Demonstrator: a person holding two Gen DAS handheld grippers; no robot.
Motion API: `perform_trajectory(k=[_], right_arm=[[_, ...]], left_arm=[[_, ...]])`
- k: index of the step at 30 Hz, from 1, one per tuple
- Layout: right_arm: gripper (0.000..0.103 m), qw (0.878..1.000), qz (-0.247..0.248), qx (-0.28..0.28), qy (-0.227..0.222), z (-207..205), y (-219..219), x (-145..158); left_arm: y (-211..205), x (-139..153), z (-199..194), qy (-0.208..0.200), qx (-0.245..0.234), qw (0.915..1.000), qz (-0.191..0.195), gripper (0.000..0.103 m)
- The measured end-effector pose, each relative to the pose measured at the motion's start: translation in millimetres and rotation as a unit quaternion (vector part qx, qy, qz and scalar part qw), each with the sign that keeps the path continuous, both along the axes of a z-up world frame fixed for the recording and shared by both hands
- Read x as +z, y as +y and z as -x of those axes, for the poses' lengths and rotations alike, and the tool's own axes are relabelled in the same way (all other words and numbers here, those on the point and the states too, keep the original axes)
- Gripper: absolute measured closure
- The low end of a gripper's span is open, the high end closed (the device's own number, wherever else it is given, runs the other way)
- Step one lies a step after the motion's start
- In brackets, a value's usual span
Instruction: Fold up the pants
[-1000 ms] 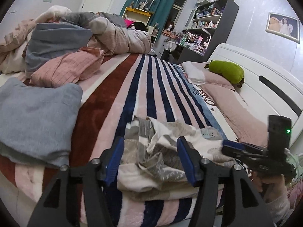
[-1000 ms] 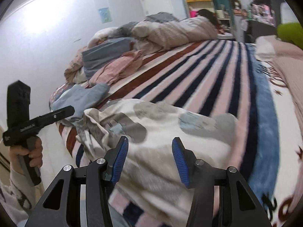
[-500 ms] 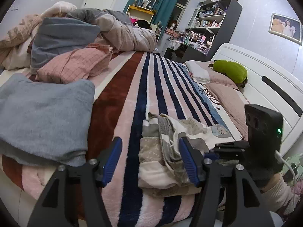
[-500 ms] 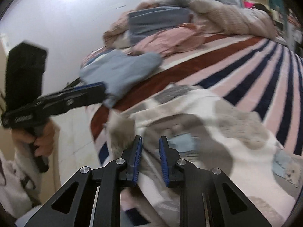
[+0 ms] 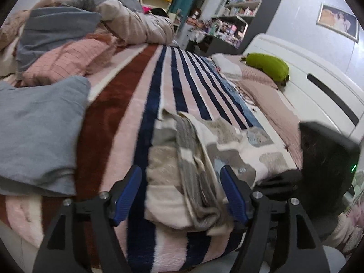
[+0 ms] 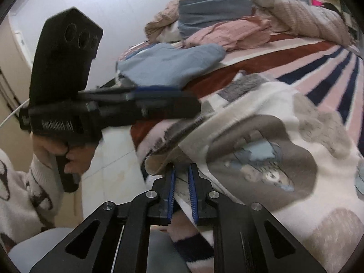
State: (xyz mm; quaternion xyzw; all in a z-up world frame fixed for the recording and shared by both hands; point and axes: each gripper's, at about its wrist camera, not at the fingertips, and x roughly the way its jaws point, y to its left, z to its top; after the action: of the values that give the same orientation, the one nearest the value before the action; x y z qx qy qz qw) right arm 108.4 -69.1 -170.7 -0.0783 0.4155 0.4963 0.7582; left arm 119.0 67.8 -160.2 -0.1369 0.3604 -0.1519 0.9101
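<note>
Pants (image 5: 195, 159), patterned in cream, grey and beige with small blue patches, lie bunched in loose folds at the near edge of a bed, on a striped blanket (image 5: 127, 118) of pink, navy and dark red.

Left gripper (image 5: 182, 192): angled downward toward the near end of the pants, its jaws standing wide and having just been opening; the blue pads (image 5: 127, 193) straddle the folded cloth, and the right-hand pad appears to touch a fold, though blur makes this uncertain. In the right wrist view the left hand (image 6: 66, 152), in a white patterned sleeve (image 6: 27, 195), grasps the handle beside the bed edge.

Right gripper (image 6: 182, 177): tilted downward at the pants' near edge, its jaws having just been closing and now nearly together, pinching a layer of the cloth between the blue pads.

Hidden or unclear: the right gripper's body is largely a dark blurred block at the right margin of the left wrist view; the pants' legs and waistband cannot be told apart.

Shelving (image 5: 236, 16) at the far wall holds many small items, too blurred to identify. A folded blue-grey cloth (image 5: 38, 132) and a pink cloth (image 5: 66, 61) lie on the bed, well apart from the pants.
</note>
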Motion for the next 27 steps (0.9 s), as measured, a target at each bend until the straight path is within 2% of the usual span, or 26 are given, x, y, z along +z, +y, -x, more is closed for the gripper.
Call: perform_trajectory(k=[2,4,7,9,10,13,16,19,22,25,27], right_arm=[[0.089,1.000,-0.017,-0.024,-0.003,0.9,-16.9,10.1],[0.077,0.998,-0.025,-0.051,-0.016,2.5,-36.1,22.0],[0.074,0.992,-0.029,-0.117,-0.038,0.6,-77.1,38.6],[0.065,0.983,-0.017,-0.176,-0.056,-5.0,-102.3,43.9],[0.060,0.974,0.002,-0.217,-0.069,-7.6,-118.7,43.3],[0.055,0.956,0.043,-0.279,-0.083,-9.2,-143.8,33.7],[0.054,0.949,0.057,-0.301,-0.073,-2.8,-158.7,17.3],[0.048,0.950,0.034,-0.307,-0.048,5.9,-168.3,5.4],[0.046,0.949,0.006,-0.315,-0.009,13.6,-179.5,-9.0],[0.046,0.947,0.021,-0.320,-0.005,24.2,-180.5,-21.5],[0.046,0.945,0.007,-0.327,0.004,30.4,-188.4,-24.5]], left_arm=[[-3.2,-3.2,-2.7,0.006,-0.002,1.0000,0.005,0.035],[-4.3,-4.2,-5.1,0.008,-0.002,0.9999,0.009,0.035],[-7.0,-3.9,-11.0,0.008,0.002,1.0000,0.002,0.035],[-8.9,-4.7,-14.4,0.009,0.006,0.9999,-0.004,0.035],[-9.3,-5.7,-15.6,0.010,0.012,0.9998,-0.010,0.035],[-4.7,-9.9,-15.7,0.016,0.033,0.9990,-0.026,0.035],[2.5,-16.4,-12.7,0.024,0.044,0.9983,-0.028,0.035],[8.5,-23.0,-9.3,0.033,0.049,0.9981,-0.020,0.034],[8.8,-27.1,-4.3,0.033,0.052,0.9979,-0.019,0.034],[9.8,-30.4,-0.8,0.038,0.053,0.9978,-0.011,0.032],[9.6,-32.3,1.9,0.041,0.052,0.9978,-0.010,0.032]])
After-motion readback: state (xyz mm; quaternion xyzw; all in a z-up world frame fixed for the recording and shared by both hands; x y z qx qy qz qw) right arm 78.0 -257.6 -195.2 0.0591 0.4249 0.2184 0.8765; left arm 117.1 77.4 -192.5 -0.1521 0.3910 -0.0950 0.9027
